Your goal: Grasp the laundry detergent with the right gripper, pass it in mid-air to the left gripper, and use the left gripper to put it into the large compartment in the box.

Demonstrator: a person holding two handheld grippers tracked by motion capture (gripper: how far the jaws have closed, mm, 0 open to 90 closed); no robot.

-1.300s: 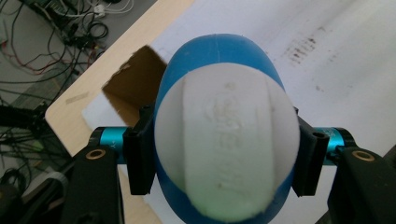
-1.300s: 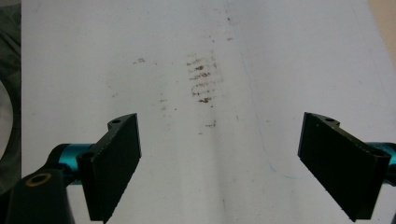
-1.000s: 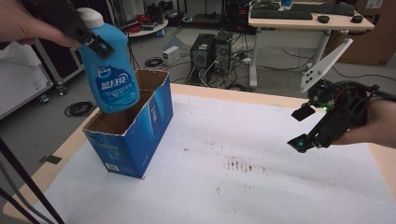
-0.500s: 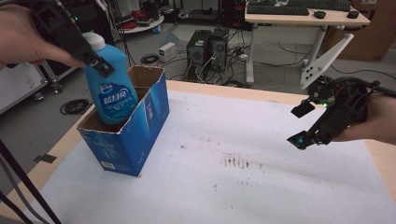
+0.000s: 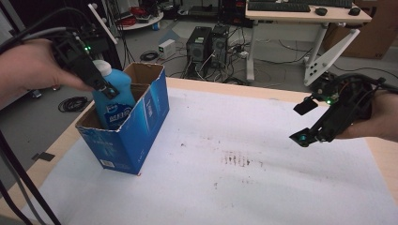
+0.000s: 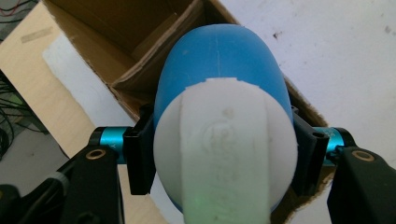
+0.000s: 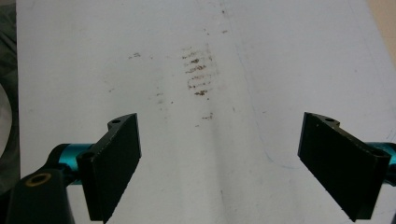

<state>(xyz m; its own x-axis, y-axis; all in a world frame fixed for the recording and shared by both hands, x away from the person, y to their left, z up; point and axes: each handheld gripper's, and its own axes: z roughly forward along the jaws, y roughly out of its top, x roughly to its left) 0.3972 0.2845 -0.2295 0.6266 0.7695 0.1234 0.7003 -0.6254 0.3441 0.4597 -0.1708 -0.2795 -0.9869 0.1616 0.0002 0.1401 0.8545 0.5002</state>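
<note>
Item 1: blue bottle [image 5: 116,96], white cap [image 6: 225,149]. Change: 1 second back it hung above the open blue carton [image 5: 141,126]; now its lower half sits inside, so packing looks nearly done, release pending. Orientation: long axis near upright, cap up, slightly tilted. Left claw [image 5: 104,87] clamped on its neck. Right claw [image 5: 304,123] wide open, empty, hovering over the white worktop [image 5: 244,187].
</note>
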